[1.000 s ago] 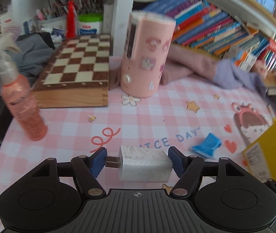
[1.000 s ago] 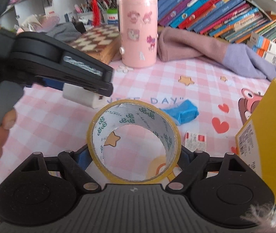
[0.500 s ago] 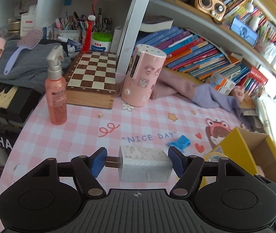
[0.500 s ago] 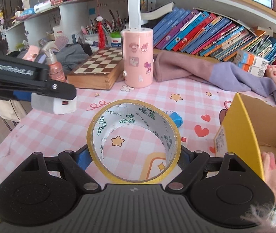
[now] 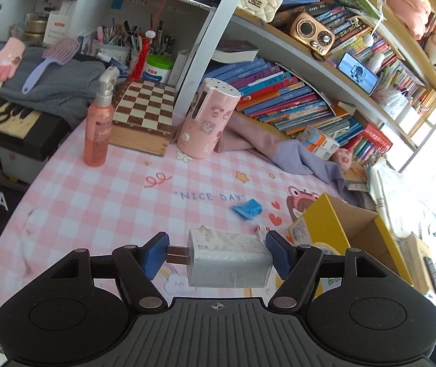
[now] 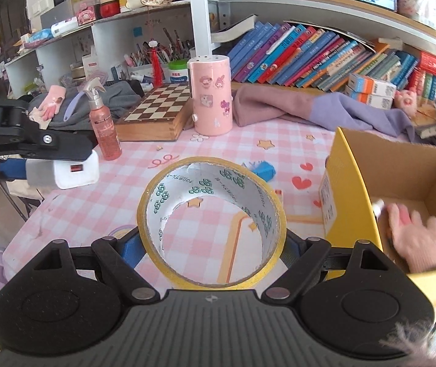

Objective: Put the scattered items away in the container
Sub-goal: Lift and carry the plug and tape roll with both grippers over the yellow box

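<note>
Left tongs [image 5: 216, 258]: clamped on 1 white charger [image 5: 228, 258], above checked surface [image 5: 101, 202]. Right tongs [image 6: 210, 244]: clamped on 1 tape roll [image 6: 212, 223], beside yellow box [image 6: 349, 189] holding pink glove [image 6: 417, 238].

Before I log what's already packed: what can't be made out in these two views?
- Yellow box contents, right wrist view: a pink glove shows, the rest is hidden by the near wall and cut off by the frame edge.
- Same box, left wrist view: inside hidden by its wall.
- Small packet behind the charger, left wrist view: mostly covered, print too small.
- Blue item: blurred, unidentifiable.
</note>
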The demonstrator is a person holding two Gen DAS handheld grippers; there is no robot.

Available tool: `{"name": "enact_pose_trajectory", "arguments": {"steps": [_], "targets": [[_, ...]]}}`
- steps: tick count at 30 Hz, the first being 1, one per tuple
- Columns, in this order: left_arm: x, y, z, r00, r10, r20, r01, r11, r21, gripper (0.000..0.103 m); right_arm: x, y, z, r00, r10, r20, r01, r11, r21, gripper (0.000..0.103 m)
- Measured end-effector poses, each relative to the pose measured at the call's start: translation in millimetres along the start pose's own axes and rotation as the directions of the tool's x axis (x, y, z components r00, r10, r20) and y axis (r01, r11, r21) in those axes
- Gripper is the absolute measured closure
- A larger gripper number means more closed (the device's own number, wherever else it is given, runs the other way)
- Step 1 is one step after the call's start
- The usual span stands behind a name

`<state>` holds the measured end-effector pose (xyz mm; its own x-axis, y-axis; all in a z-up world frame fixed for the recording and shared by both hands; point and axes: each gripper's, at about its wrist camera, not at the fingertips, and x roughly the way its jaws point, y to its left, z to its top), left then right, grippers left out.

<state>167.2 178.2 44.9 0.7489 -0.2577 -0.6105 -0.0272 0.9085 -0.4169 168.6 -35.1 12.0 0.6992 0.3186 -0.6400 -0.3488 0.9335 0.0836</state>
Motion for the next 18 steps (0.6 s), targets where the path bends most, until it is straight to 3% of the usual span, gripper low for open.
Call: {"name": "enact_pose_trajectory", "arguments": {"steps": [18], "targets": [[-54, 6, -56, 0.996, -0.066, -0.061, 0.066, 0.998, -0.003, 0.033, -69, 27, -57, 0.998, -0.065, -0.001, 0.064, 0.995, 0.081, 0.019]]}}
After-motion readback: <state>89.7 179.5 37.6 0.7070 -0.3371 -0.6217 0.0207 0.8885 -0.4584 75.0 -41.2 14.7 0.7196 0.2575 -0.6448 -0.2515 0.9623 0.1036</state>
